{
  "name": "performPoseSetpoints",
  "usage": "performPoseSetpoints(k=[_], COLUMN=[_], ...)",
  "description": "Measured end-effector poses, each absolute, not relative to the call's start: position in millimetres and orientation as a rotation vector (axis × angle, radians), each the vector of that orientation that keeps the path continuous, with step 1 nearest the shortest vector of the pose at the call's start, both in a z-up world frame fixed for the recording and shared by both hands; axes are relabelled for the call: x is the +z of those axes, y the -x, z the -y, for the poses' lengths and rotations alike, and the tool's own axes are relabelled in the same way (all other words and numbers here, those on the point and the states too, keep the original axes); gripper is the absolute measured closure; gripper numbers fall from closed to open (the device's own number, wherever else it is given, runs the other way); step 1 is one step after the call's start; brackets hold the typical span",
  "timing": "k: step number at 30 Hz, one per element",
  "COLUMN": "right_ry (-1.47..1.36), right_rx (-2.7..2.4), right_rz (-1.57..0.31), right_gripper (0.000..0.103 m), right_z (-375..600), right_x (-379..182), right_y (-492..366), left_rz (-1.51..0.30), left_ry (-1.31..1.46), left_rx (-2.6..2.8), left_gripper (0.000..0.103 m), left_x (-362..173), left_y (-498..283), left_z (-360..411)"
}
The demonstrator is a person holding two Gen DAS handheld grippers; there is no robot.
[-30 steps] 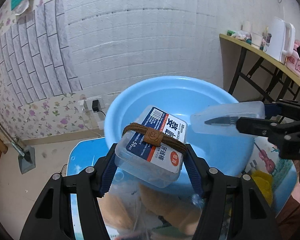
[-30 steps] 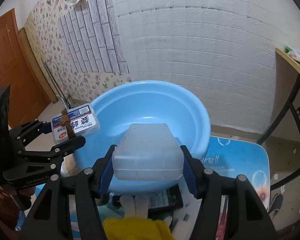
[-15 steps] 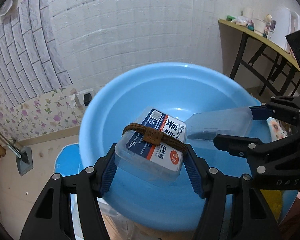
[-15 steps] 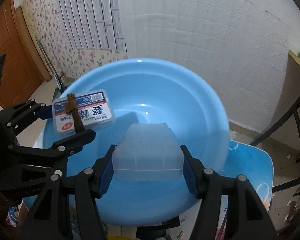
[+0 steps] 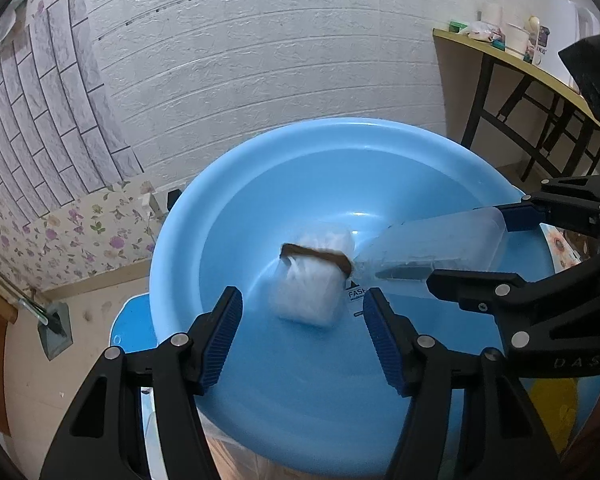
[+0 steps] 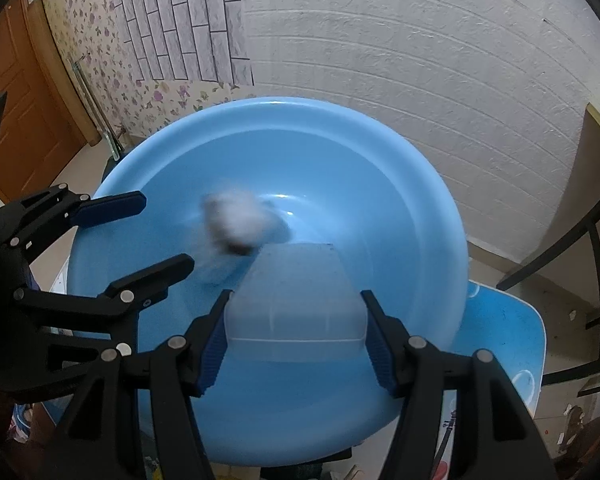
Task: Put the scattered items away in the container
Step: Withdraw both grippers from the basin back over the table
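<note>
A large light-blue basin fills both views. My left gripper is open and empty above the basin; it also shows at the left of the right wrist view. A clear box with a brown band is blurred inside the basin just beyond the left fingers; it shows as a blur in the right wrist view. My right gripper is shut on a translucent plastic box held over the basin; this box shows at the right of the left wrist view.
The basin stands on a blue stool. A white brick-pattern wall is behind. A yellow-topped shelf with black legs carries small items at the right. A wooden door is at the left.
My left gripper has opened and let go of the banded box, which is falling into the basin. Both grippers moved forward over the basin; the right one still holds its box.
</note>
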State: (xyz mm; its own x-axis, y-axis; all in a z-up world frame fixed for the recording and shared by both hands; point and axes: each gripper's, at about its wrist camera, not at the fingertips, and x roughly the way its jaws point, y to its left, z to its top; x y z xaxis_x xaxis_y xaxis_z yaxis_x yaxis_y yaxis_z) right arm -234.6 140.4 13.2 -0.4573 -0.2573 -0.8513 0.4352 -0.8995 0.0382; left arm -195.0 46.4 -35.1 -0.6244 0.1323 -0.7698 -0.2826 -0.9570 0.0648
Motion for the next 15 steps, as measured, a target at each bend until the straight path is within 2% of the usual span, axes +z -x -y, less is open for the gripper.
performPoseSetpoints(k=[2, 15], right_ry=[-1.335, -1.260], right_rx=[-2.363, -2.456], right_rz=[-0.237, -0.152], right_gripper=[0.042, 0.041], right_z=[-142, -159], right_x=[15, 43], right_y=[234, 207], left_rz=[-0.251, -0.210], left_ry=[1.226, 1.161], left_rx=[2.638, 2.704], left_gripper=[0.035, 0.026], left_x=[-33, -9], left_y=[193, 156], left_z=[-44, -32])
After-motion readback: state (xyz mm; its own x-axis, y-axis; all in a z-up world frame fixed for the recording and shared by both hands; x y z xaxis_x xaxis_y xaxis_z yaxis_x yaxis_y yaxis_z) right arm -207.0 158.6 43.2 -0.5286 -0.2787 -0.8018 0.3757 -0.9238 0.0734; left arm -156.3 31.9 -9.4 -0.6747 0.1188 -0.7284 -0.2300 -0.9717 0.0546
